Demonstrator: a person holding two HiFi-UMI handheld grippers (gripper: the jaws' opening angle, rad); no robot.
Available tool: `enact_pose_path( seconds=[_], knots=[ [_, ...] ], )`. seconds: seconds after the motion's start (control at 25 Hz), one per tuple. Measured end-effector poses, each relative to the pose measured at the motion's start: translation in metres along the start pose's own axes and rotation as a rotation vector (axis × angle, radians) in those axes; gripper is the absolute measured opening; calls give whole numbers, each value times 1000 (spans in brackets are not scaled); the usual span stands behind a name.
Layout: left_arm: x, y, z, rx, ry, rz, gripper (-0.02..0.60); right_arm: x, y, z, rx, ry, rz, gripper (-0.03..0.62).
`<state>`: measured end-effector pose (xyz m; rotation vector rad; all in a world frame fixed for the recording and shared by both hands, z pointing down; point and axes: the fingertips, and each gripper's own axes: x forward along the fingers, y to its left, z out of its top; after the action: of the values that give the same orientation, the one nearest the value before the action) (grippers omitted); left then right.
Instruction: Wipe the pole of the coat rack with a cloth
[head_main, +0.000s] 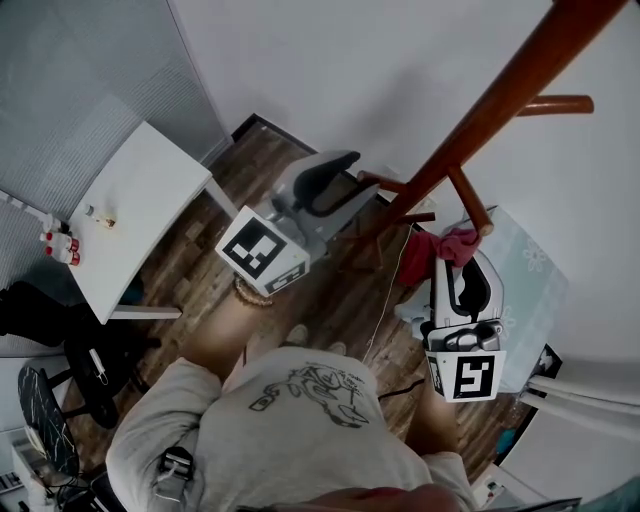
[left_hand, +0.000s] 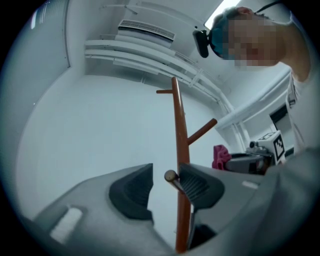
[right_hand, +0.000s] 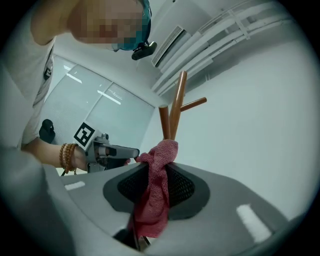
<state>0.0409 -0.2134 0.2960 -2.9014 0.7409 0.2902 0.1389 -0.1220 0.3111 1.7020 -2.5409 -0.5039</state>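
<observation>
The brown wooden coat rack pole (head_main: 500, 95) slants up across the head view, with short pegs branching off it. My left gripper (head_main: 348, 186) is open around its lower part. In the left gripper view the pole (left_hand: 179, 130) rises just beside the right pad, a peg end (left_hand: 171, 175) sits against that pad, and a clear gap is left to the other pad. My right gripper (head_main: 455, 262) is shut on a red cloth (head_main: 442, 245) next to the pole. In the right gripper view the cloth (right_hand: 156, 192) hangs bunched between the pads, its top touching the pole (right_hand: 176, 107).
A white table (head_main: 150, 200) stands at the left over a wood floor, with small bottles (head_main: 60, 248) at its edge. A pale patterned surface (head_main: 535, 290) lies behind the right gripper. White walls are close behind the rack. A dark chair (head_main: 45, 420) is at the bottom left.
</observation>
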Motion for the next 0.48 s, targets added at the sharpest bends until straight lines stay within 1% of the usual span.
enact_pose_path(
  seconds=[0.16, 0.32, 0.48],
  knots=[
    [-6, -3, 0, -6, 0, 1, 166, 3, 14, -3, 38, 0, 22, 106],
    [-24, -5, -4, -25, -1, 18, 166, 6, 27, -9, 75, 7, 48, 107],
    [-43, -19, -21, -61, 36, 27, 158, 2, 30, -12, 100, -1, 60, 105]
  ],
)
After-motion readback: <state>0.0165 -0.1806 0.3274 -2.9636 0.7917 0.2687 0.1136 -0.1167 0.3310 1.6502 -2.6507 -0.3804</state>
